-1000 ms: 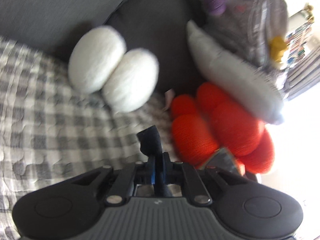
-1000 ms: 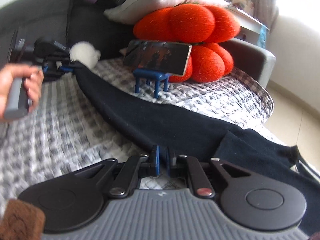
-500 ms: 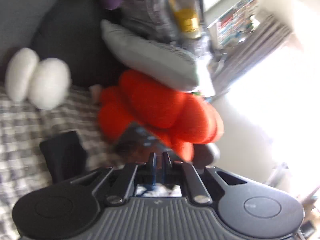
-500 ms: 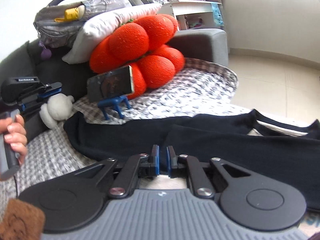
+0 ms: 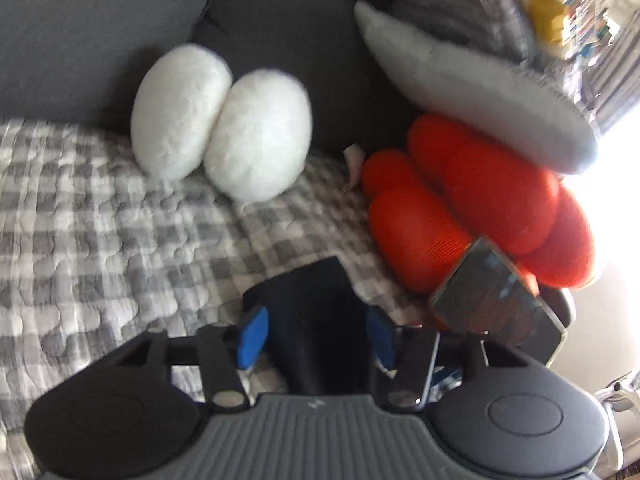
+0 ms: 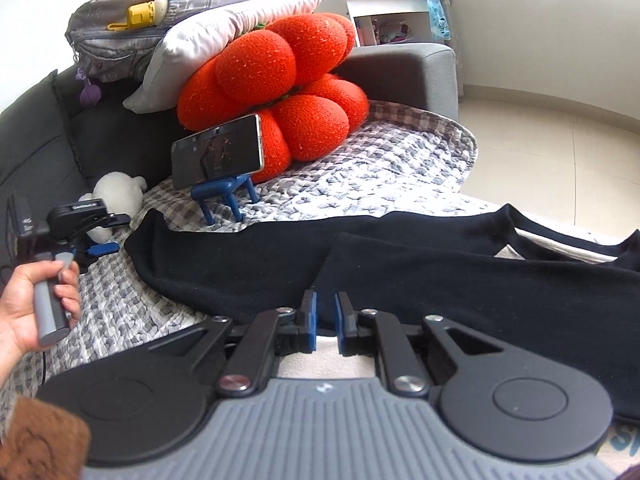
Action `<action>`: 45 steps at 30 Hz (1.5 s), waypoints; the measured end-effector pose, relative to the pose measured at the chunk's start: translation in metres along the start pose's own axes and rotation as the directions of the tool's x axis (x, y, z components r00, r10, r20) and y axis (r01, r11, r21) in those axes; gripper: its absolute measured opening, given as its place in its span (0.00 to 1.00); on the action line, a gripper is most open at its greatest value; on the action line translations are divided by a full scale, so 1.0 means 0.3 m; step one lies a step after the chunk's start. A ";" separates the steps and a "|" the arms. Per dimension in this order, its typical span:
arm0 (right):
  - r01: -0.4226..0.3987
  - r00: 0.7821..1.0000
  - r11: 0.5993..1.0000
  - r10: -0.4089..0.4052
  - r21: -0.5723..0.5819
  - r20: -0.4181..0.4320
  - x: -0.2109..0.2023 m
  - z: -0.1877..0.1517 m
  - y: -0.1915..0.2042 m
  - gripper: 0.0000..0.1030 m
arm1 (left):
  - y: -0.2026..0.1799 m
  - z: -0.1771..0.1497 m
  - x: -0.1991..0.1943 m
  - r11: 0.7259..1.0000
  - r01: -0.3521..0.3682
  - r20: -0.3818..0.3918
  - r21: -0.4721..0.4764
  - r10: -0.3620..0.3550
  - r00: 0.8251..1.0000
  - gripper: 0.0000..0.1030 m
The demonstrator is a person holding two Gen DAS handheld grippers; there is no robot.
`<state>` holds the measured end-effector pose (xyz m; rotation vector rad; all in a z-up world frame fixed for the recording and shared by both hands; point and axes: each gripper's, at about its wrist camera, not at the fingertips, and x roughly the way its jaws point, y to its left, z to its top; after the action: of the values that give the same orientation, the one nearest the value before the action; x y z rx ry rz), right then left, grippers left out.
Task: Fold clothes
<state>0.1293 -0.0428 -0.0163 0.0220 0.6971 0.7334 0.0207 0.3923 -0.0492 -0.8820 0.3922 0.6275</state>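
A long black garment (image 6: 440, 280) lies stretched across the checked quilt (image 6: 360, 168) on a sofa, with one layer folded over another. Its narrow end (image 5: 316, 300) sits between the blue pads of my left gripper (image 5: 316, 334), which is open wide around it. A hand (image 6: 40, 304) holds that left gripper (image 6: 102, 246) at the far left of the right wrist view. My right gripper (image 6: 326, 312) is over the garment's near edge, its jaws open by a narrow gap. Black cloth shows between them.
An orange pumpkin cushion (image 6: 280, 92) sits at the sofa back, with a grey pillow (image 6: 224, 36) and a backpack (image 6: 160, 20) stacked on it. A phone on a blue stand (image 6: 218, 156) leans before it. A white plush (image 5: 220, 120) rests by the backrest. Tiled floor (image 6: 560, 140) lies right.
My left gripper let go of the garment's end, swung right and back, and now stands wide open around it. The garment went from stretched to lying flat. The right jaws parted slightly.
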 end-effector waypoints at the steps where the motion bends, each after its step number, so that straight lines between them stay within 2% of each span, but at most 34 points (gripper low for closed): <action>1: 0.001 1.000 1.000 -0.001 -0.006 -0.002 0.004 0.000 0.002 0.14 | 0.011 -0.003 0.016 1.000 -0.004 -0.025 -0.025 0.003 1.000 0.55; 3: 0.002 1.000 1.000 -0.002 -0.003 -0.006 0.010 -0.001 -0.001 0.14 | 0.022 -0.011 0.040 0.999 -0.018 -0.052 -0.040 0.016 0.999 0.55; 6: 0.007 1.000 1.000 -0.007 0.005 -0.011 0.017 -0.002 -0.007 0.14 | -0.002 -0.027 0.058 0.999 -0.036 -0.015 0.034 0.037 0.999 0.53; 7: 0.007 1.000 1.000 -0.007 0.003 -0.012 0.019 -0.004 -0.006 0.14 | -0.009 -0.033 0.064 0.998 -0.040 -0.011 0.051 0.041 0.999 0.49; 8: 0.007 1.000 1.000 -0.007 0.001 -0.014 0.020 -0.005 -0.005 0.14 | -0.012 -0.040 0.069 0.997 -0.042 -0.012 0.061 0.043 0.999 0.25; 9: 0.005 1.000 1.000 -0.005 -0.002 -0.013 0.020 -0.006 -0.003 0.14 | -0.008 -0.042 0.069 0.998 -0.042 -0.016 0.051 0.043 0.999 0.10; 10: 0.003 1.000 1.000 -0.003 -0.005 -0.012 0.020 -0.007 -0.001 0.14 | -0.002 -0.042 0.066 0.999 -0.040 -0.021 0.031 0.041 0.999 0.05; 13: 0.005 1.000 1.000 -0.005 -0.020 -0.008 0.020 -0.008 0.005 0.14 | 0.020 -0.018 0.009 0.999 -0.020 0.055 -0.031 0.022 0.998 0.04; 15: 0.010 1.000 1.000 -0.010 -0.023 -0.010 0.028 -0.009 0.006 0.14 | 0.014 -0.010 -0.042 1.000 -0.029 0.111 0.001 0.029 0.993 0.04; 18: 0.012 1.000 0.999 -0.013 -0.030 -0.021 0.048 -0.012 0.012 0.14 | -0.012 -0.013 -0.094 0.996 -0.051 0.150 0.069 0.041 0.988 0.04; 21: 0.008 1.000 0.999 -0.010 -0.049 -0.029 0.068 -0.017 0.029 0.14 | -0.037 -0.029 -0.091 0.990 -0.065 0.125 0.121 0.049 0.991 0.04; 23: 0.008 0.999 0.998 -0.011 -0.065 -0.033 0.079 -0.023 0.042 0.14 | -0.039 -0.039 -0.074 0.984 -0.112 0.082 0.140 0.101 0.991 0.04; 24: 0.009 0.999 0.997 -0.012 -0.077 -0.037 0.084 -0.027 0.050 0.14 | -0.029 -0.038 -0.063 0.984 -0.127 0.064 0.123 0.120 0.991 0.04; 27: 0.011 0.999 0.993 -0.017 -0.121 -0.046 0.096 -0.038 0.074 0.14 | 0.030 -0.030 -0.050 0.993 -0.114 0.044 0.021 0.113 0.993 0.05; 31: 0.012 0.999 0.990 -0.018 -0.144 -0.042 0.113 -0.040 0.086 0.14 | 0.066 -0.032 -0.055 0.994 -0.098 0.042 -0.049 0.100 0.994 0.05; 37: 0.004 0.999 0.985 -0.011 -0.170 -0.042 0.133 -0.041 0.105 0.14 | 0.092 -0.022 -0.066 0.990 -0.022 0.070 -0.138 0.032 0.997 0.05; 41: 0.004 0.999 0.974 -0.012 -0.227 -0.032 0.143 -0.051 0.130 0.14 | 0.060 -0.011 -0.068 0.987 0.064 0.079 -0.147 -0.053 0.995 0.05; 45: 0.001 1.000 0.957 -0.009 -0.289 -0.028 0.158 -0.066 0.159 0.14 | 0.010 -0.003 -0.105 0.982 0.148 0.119 -0.115 -0.134 0.984 0.05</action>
<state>0.1137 0.0183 -0.0471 -0.2583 0.6119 0.8265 -0.0053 0.3822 -0.0339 -0.9790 0.1902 0.5706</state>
